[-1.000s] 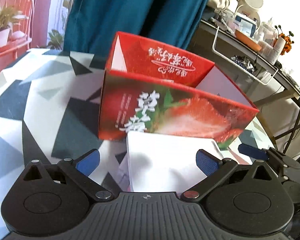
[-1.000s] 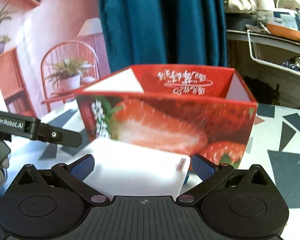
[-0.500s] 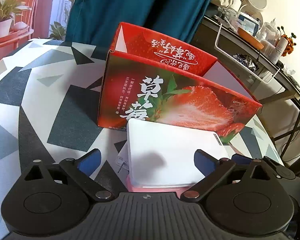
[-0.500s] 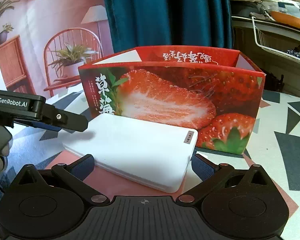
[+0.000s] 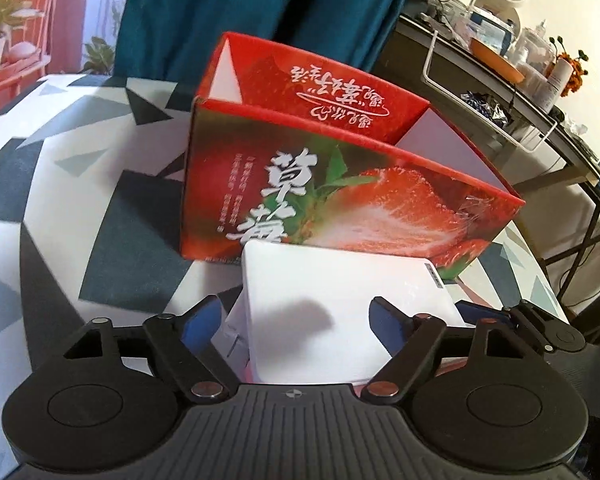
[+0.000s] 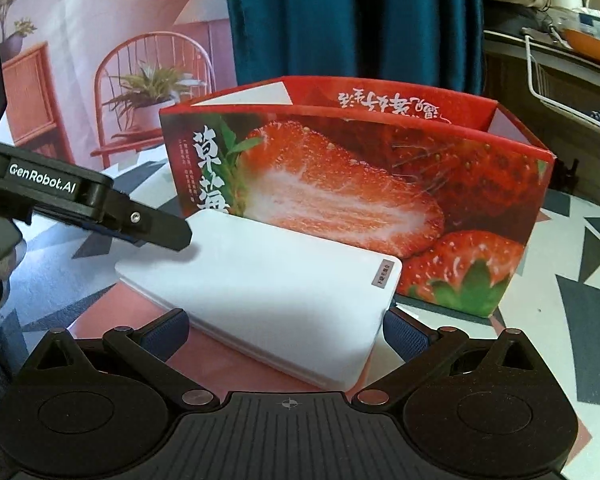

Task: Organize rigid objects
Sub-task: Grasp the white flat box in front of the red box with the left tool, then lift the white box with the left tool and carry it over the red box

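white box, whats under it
The white box lies on a flat pink item and some white paper. Whatever sits beneath its middle is covered.

White flat box (image 6: 268, 300) on pink sheet (image 6: 228, 364), touching open strawberry carton (image 6: 352, 200)

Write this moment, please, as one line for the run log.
left gripper: jaws closing around white flat box | right gripper: straddles same box, contact unclear | strawberry carton: open-topped, behind
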Available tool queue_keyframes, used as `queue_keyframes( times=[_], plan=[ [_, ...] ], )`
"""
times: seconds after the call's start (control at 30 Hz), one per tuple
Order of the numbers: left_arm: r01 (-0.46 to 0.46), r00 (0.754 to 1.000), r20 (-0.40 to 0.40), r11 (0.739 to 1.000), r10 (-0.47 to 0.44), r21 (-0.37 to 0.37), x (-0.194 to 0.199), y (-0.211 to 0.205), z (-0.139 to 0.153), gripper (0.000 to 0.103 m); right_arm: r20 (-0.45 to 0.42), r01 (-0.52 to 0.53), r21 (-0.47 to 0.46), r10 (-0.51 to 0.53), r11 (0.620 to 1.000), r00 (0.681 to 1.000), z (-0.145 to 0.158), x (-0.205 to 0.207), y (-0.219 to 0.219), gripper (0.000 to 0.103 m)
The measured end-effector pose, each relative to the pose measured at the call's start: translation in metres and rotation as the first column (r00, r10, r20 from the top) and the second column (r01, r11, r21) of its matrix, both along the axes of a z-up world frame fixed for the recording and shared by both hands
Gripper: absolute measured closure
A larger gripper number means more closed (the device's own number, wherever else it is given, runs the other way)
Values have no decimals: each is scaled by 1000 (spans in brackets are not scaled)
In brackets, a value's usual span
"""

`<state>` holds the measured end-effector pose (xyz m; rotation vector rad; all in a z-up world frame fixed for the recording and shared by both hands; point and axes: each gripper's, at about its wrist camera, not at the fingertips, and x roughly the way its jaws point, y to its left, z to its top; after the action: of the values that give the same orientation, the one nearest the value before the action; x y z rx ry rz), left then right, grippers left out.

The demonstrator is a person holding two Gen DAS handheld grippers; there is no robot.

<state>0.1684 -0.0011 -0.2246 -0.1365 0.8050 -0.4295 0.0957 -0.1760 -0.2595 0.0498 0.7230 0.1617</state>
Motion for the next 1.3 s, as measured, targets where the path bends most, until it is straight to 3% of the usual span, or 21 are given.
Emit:
queue_keyframes(
  times=[0.2, 0.63, 1.3],
  plan=[
    [10, 999, -30, 1000, -10, -10, 5, -3, -8, 38, -5, -13, 10, 13, 1000, 1000, -2, 3, -3, 0],
    [6, 1000, -13, 1000, -6, 27, 5, -4, -13, 39, 3, -27, 17, 27, 999, 1000, -4, 2, -5, 0],
    [16, 999, 35, 1000, -17, 21, -6, -5, -4, 39, 27, -24, 25, 23, 999, 999, 6, -1, -3, 1]
  ],
)
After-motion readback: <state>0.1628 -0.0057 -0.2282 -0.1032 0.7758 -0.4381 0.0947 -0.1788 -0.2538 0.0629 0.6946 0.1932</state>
